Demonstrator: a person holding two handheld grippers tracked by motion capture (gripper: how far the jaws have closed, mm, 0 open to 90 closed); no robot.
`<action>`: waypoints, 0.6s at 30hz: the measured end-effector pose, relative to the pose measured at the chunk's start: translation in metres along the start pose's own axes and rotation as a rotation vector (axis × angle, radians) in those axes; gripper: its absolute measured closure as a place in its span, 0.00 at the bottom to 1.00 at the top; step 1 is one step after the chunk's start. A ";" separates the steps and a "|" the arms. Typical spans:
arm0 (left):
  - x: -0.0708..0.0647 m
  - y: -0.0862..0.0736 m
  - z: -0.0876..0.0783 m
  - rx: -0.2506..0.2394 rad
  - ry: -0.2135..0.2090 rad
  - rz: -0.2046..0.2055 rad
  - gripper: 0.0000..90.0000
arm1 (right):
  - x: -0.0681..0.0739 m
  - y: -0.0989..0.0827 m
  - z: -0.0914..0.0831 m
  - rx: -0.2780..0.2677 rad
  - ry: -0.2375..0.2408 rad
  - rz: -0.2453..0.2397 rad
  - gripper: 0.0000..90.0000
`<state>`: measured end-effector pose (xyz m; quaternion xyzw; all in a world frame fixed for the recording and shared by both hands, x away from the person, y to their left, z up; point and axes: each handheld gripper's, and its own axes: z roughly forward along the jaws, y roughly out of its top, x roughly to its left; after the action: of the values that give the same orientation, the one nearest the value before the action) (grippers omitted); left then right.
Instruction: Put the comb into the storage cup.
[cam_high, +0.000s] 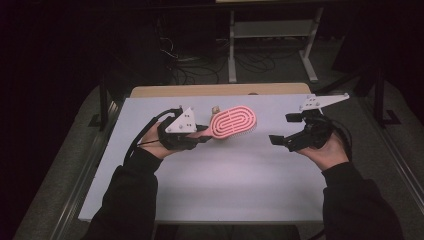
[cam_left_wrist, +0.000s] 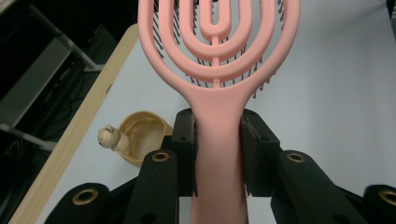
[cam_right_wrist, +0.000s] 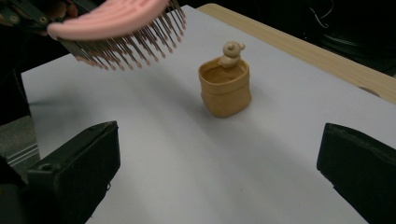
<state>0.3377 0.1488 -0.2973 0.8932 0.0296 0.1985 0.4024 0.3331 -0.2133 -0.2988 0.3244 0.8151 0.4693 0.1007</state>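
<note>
Currently your left gripper (cam_left_wrist: 218, 154) is clamped on the handle of the pink hairbrush (cam_high: 234, 121), both pads pressed flat against its sides, and it carries the brush clear of the white table (cam_high: 210, 185), bristles downward. Your right gripper (cam_high: 286, 129) hangs apart with its jaws spread wide and nothing between them. Just beyond the brush head stands a small tan pot (cam_right_wrist: 225, 87) with a little figure on its rim, upright on the table.

Three risks follow from this arrangement. First, the grip sits low on a smooth, tapering handle while the broad head overhangs; a quick tilt of your wrist could let the brush pivot or slide between the pads. Second, the bristles hover near the pot, so a low sweep toward it would likely topple the light vessel. Third, if you bring the open right gripper across to take the head, its jaws may snag the bristles rather than seat on the frame.
</note>
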 end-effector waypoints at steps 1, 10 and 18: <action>0.000 0.001 0.001 -0.003 0.003 0.003 0.78 | 0.001 0.004 -0.001 0.000 0.007 -0.004 0.00; -0.001 0.005 0.006 -0.023 0.005 0.015 0.78 | 0.010 0.035 0.002 0.017 0.061 -0.018 0.00; -0.002 0.007 0.007 -0.051 0.011 0.019 0.78 | 0.016 0.047 0.005 0.015 0.124 -0.005 0.04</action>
<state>0.3374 0.1387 -0.2972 0.8817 0.0181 0.2080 0.4231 0.3438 -0.1837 -0.2597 0.2932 0.8241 0.4822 0.0486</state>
